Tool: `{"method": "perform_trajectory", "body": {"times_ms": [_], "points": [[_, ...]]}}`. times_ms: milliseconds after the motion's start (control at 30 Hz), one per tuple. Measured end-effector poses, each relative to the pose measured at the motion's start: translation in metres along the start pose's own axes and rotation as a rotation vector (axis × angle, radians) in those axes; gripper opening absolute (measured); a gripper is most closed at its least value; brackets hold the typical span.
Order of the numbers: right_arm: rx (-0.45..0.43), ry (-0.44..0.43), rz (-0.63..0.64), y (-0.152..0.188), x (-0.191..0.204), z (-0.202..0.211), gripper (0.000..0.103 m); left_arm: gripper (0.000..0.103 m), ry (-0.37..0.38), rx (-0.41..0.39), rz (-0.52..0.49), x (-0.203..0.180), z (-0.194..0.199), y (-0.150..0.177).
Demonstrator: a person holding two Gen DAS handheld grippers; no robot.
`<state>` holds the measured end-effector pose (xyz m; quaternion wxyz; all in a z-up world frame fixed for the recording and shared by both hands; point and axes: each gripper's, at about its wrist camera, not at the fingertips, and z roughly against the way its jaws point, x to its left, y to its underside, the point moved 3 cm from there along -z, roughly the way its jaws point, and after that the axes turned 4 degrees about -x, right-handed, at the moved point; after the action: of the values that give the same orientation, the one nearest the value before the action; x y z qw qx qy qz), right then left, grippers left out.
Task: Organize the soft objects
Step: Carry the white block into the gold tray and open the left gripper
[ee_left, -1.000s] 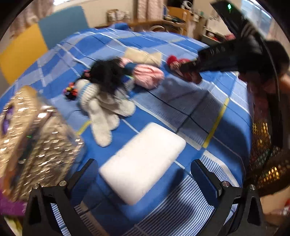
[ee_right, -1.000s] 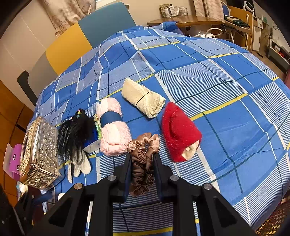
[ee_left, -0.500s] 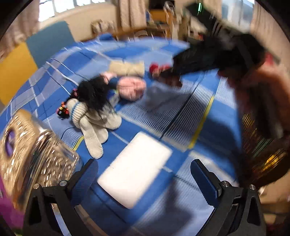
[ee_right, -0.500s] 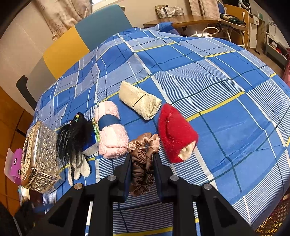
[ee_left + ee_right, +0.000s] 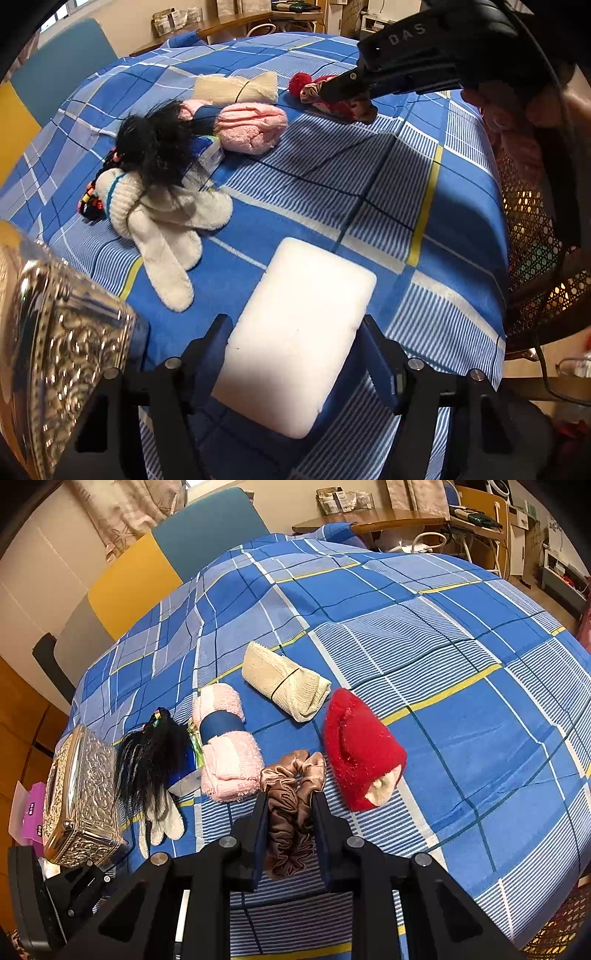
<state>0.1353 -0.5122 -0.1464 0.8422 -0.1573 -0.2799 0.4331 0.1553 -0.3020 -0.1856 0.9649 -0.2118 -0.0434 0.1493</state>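
Blue plaid bedspread (image 5: 461, 635) covers a bed where soft things lie in a loose row: a cream rolled cloth (image 5: 286, 686), a pink rolled towel (image 5: 227, 742), a red knitted hat (image 5: 360, 746) and a white plush toy (image 5: 162, 218) with black hair. The left gripper (image 5: 295, 360) straddles a white foam sponge (image 5: 299, 328) near the bed's edge, its jaws closing in, likely to lift it. The right gripper (image 5: 290, 830) pinches a brown satin scrunchie (image 5: 291, 801) against the bedspread beside the hat, seemingly lining it up with the row.
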Motion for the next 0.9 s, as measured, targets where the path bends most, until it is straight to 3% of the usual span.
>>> {"method": "perform_trajectory", "body": {"times_ms": [333, 633, 900], "points": [[-0.005, 0.021, 0.008, 0.0, -0.001, 0.0, 0.022, 0.062, -0.044, -0.1, 0.084, -0.006, 0.044, 0.02], [-0.017, 0.033, 0.038, 0.001, 0.003, 0.001, 0.022, 0.062, -0.051, -0.298, 0.2, -0.002, 0.114, 0.021], [-0.07, 0.041, 0.07, 0.0, 0.008, 0.011, 0.022, 0.062, -0.116, -0.509, 0.411, 0.038, 0.2, 0.062]]}}
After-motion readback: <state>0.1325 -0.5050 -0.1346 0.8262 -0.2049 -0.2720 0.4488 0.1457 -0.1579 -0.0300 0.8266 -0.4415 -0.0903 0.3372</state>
